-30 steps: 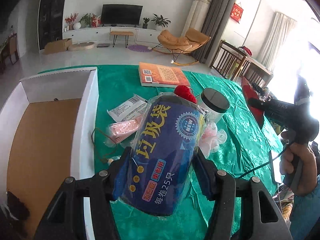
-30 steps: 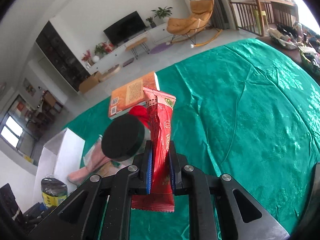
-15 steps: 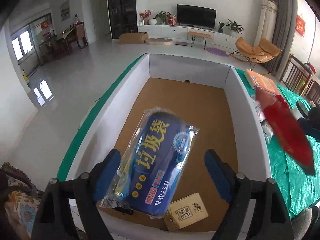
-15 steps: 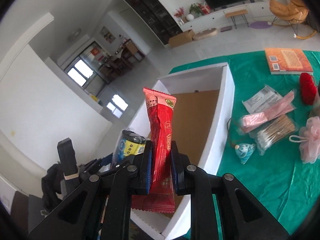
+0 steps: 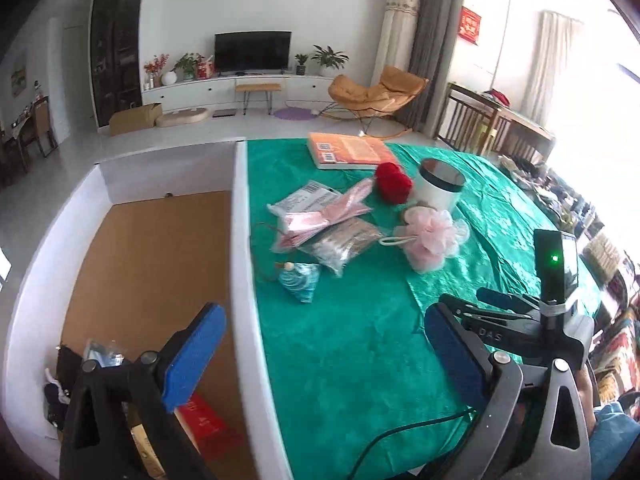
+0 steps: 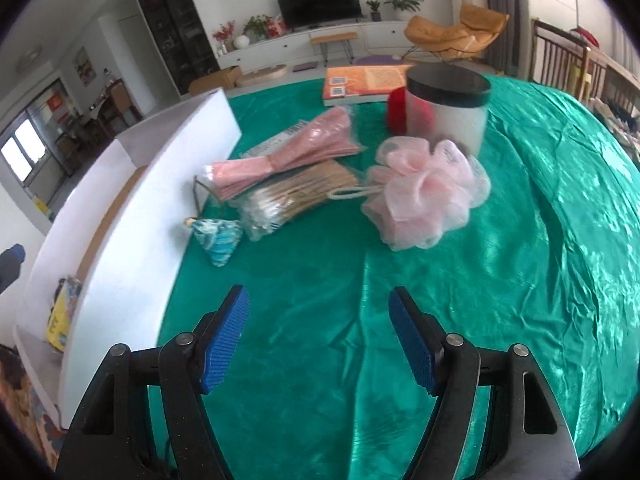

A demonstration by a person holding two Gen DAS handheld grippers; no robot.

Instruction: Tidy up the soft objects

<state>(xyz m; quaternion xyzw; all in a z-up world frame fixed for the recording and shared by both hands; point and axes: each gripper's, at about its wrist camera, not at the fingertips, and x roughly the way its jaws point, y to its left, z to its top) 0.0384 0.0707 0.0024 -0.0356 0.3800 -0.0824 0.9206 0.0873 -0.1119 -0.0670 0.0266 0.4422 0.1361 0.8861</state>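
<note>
Both grippers are open and empty. My left gripper (image 5: pixel 324 344) hangs over the right wall of the white box (image 5: pixel 240 240); a red packet (image 5: pixel 200 426) lies in the box's near corner. My right gripper (image 6: pixel 320 340) is over bare green cloth, short of the pile. On the cloth lie a pink bath pouf (image 6: pixel 426 196) (image 5: pixel 430 238), a pink wrapped packet (image 6: pixel 288 156) (image 5: pixel 320 220), a bag of cotton swabs (image 6: pixel 296 198) (image 5: pixel 344 242), a small blue pouch (image 6: pixel 218 238) (image 5: pixel 300 282) and a red soft thing (image 5: pixel 394 182).
A white jar with a black lid (image 6: pixel 446 108) (image 5: pixel 440 186) stands behind the pouf. An orange book (image 5: pixel 350 150) lies at the table's far edge. The right gripper's body (image 5: pixel 532 320) shows at the right of the left wrist view. The box (image 6: pixel 120 224) borders the cloth's left side.
My left gripper let go of the blue bag roll into the box and swung back right. My right gripper released the red packet and now faces the pile, open.
</note>
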